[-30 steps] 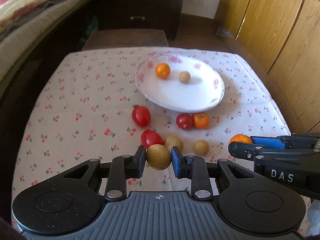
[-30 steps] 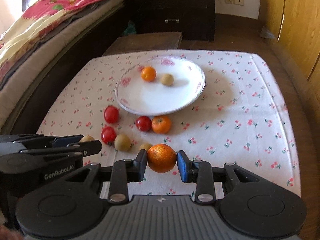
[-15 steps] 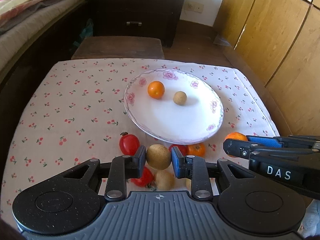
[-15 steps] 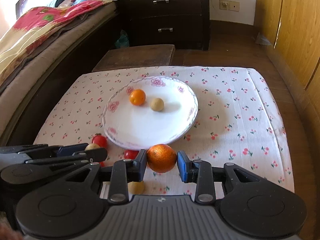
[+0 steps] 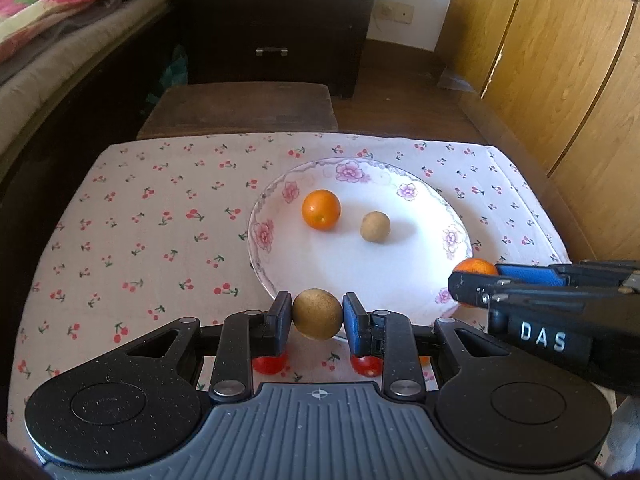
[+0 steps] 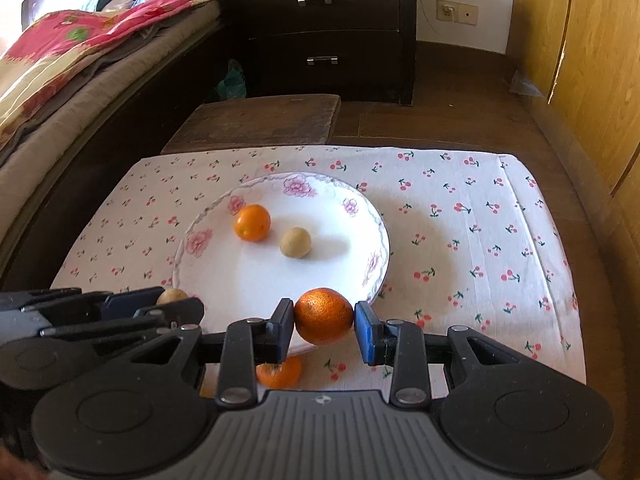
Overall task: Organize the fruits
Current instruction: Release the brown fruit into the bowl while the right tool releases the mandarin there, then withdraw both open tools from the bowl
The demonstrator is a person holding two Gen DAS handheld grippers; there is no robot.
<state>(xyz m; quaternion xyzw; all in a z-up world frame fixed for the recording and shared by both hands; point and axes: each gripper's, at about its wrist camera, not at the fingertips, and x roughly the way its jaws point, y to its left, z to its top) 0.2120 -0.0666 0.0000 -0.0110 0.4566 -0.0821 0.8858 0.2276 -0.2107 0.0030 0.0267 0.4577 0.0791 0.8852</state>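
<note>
left tongs (image 5: 317,315): clenched on a brown round fruit (image 5: 317,313), pads pressing both its sides. Fruit is held above the near rim of the plate (image 5: 260,236), off the desk.
right tongs (image 6: 324,322): clenched on an orange (image 6: 324,315), also above the plate's near rim, toward its right side. Seen from the left wrist view, the same orange peeks out past the black and blue fingers at the right edge.
plate: white, pink flower rim, sits on the cherry-print cloth (image 5: 140,240) that covers the desk. Right of centre in the left view, left of centre in the right view.
on plate: one small orange (image 5: 321,209) and one small brown fruit (image 5: 375,227), just beside each other, not touching, toward the far half.
still on cloth: two red tomatoes (image 5: 269,364) partly hidden under the left tongs, near the plate's near edge. Another orange fruit (image 6: 279,374) under the right tongs, partly hidden.
tongs relative: side by side, left one's fruit tip shows at the left edge of the right wrist view, close to the plate rim.
background: dark drawer chest (image 6: 328,28), low wooden stool (image 6: 260,120) just beyond the cloth, bed (image 6: 60,80) with patterned blanket to the left, wooden wardrobe doors (image 5: 560,80) to the right.
</note>
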